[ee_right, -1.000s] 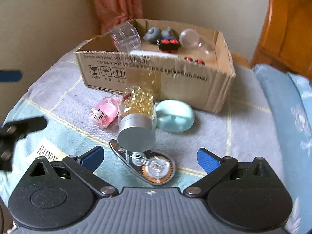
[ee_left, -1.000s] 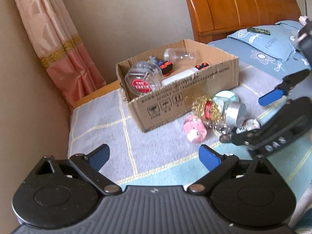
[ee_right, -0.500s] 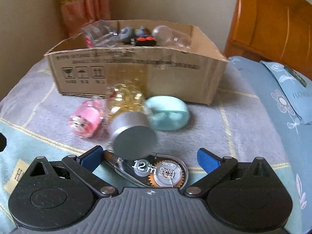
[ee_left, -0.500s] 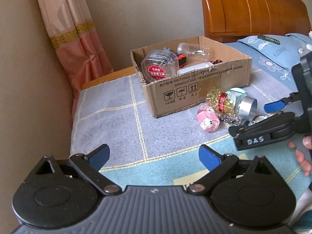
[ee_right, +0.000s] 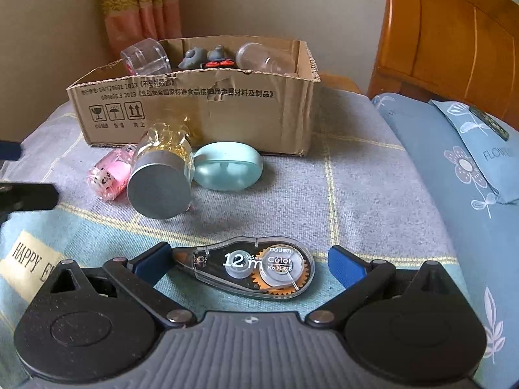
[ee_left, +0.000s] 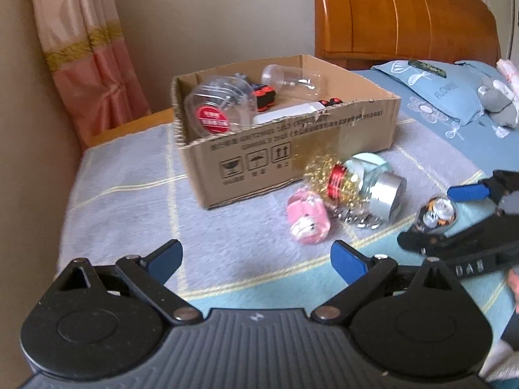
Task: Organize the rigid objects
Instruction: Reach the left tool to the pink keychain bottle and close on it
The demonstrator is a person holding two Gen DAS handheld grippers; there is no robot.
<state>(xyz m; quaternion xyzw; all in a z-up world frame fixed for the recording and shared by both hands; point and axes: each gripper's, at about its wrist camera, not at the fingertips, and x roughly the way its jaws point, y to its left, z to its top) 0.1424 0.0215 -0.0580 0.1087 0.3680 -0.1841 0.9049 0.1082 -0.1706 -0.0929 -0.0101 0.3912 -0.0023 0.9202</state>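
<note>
Right claw straddling the tape roller; pick not yet made.

Left claw spread wide, empty, hovering over the bed. Pink toy, jar and teal case lie loose at the box's 6 o'clock. Right claw open, tape roller flat between its fingers, left tip touching or nearly so. Judged next: close, lift, carry to box at 12 o'clock. Box floor mostly hidden by its wall; the roller's near edge is cut off.

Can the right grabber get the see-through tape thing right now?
Probably yes. The right gripper is open, and the correction tape lies flat on the blanket right between its fingers. Nothing blocks it; the jar lies farther off.
</note>
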